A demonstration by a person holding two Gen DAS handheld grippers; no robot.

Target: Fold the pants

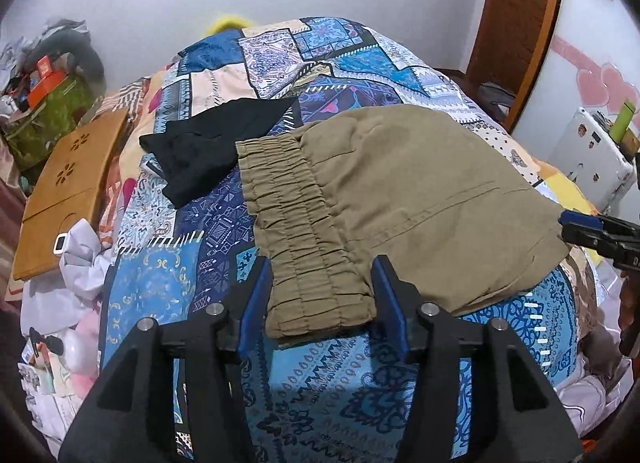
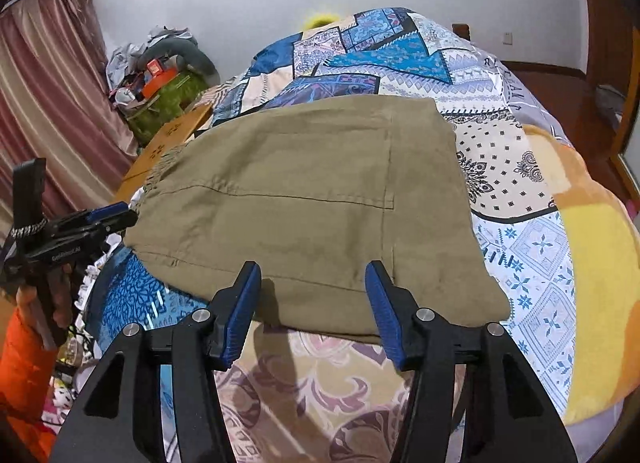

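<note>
Khaki pants lie folded into a flat packet on the patterned bedspread. Their elastic waistband runs toward my left gripper, which is open; the near end of the waistband lies between its blue pads without being pinched. The right gripper shows at the pants' right corner. In the right wrist view the pants spread ahead of my right gripper, open above their near edge with nothing clamped. The left gripper sits at the pants' left edge, held by a hand in an orange sleeve.
A black garment lies on the bed just beyond the waistband. A wooden lap tray and a cluttered green bag stand at the left, crumpled white things below them. A white box is at the right; curtains hang at the left.
</note>
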